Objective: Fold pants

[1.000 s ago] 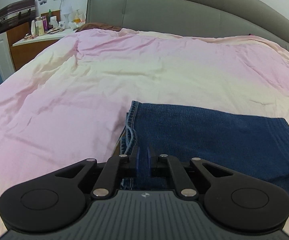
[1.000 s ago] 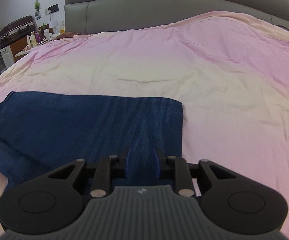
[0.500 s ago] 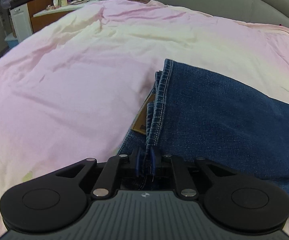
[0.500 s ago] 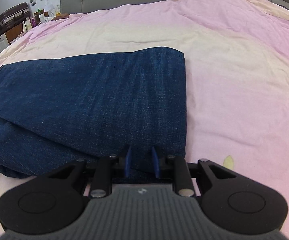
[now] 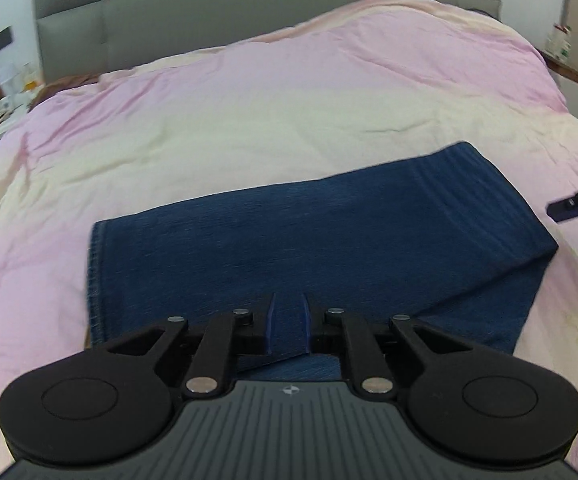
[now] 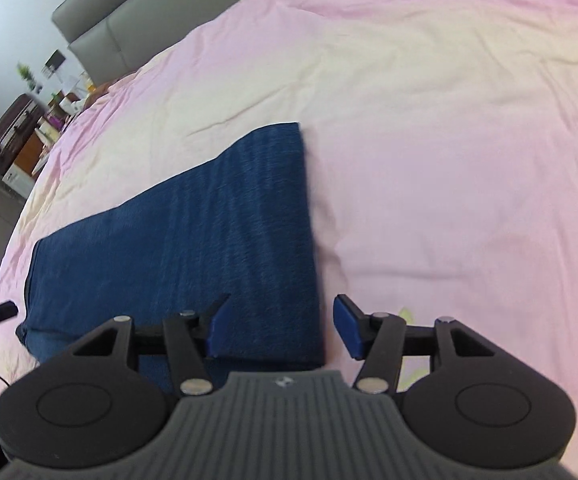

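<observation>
Denim pants lie folded, left claw pinching their near edge, right claw spread wide.

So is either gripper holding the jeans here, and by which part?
The right gripper is open, holding nothing. The left gripper has its fingers narrowly apart over the jeans; whether it pinches the near edge cannot be told.

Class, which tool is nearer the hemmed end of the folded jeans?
Left. The left tool sits over the jeans near their hemmed end; the right tool straddles the opposite end.
</observation>
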{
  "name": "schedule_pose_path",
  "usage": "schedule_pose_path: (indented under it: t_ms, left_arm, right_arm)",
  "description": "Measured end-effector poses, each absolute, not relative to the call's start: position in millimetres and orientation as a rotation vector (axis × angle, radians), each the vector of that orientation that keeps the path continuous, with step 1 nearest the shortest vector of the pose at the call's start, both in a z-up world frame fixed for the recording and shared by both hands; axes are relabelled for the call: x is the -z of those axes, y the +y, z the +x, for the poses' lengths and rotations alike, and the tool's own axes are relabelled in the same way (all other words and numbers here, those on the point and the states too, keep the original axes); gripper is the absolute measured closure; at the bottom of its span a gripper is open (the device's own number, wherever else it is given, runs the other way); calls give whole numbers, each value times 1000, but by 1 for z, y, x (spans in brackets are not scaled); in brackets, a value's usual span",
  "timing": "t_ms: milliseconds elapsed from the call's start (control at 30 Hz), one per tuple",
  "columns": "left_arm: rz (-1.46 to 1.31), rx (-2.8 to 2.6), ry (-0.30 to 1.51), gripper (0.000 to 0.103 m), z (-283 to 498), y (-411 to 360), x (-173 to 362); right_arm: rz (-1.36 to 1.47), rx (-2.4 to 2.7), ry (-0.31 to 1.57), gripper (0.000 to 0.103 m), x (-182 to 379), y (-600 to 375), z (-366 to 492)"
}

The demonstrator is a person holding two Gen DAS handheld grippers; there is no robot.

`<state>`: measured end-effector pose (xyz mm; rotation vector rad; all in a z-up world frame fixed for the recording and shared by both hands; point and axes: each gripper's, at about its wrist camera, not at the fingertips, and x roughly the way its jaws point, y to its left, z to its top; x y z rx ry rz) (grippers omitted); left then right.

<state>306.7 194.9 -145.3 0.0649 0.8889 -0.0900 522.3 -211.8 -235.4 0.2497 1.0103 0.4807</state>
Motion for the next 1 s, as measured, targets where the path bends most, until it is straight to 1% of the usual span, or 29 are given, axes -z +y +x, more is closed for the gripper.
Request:
schedule_pose_path:
  t_ms: [100, 233, 467, 567, 633, 667, 833, 1000]
  left_arm:
    - [129, 207, 955, 87, 329, 169, 163]
    - [185, 239, 1004, 87, 368, 152, 186]
    - [277, 230, 1009, 87, 446, 148, 213]
    - [296, 222, 1010, 88, 471, 145, 221]
    - [307, 216, 1018, 92, 483, 142, 228]
    - [308, 208, 1010, 94, 487, 140, 231]
    - [321, 185, 978, 94, 481, 132, 229]
    - [336, 304, 1069, 94, 444, 126, 215]
  right_arm:
    - [310, -506, 1026, 52, 243, -213, 541]
    - [346, -541, 1017, 52, 251, -208, 562]
    - [355, -583, 1052, 53, 267, -194, 600]
    - [379, -600, 1061, 53, 274, -192, 609]
    - [388, -607, 1067, 53, 279, -191, 614]
    - [394, -611, 1069, 53, 281, -192, 616]
    - [455, -623, 1074, 53, 291, -204, 616]
    - [452, -636, 1095, 54, 290, -210, 603]
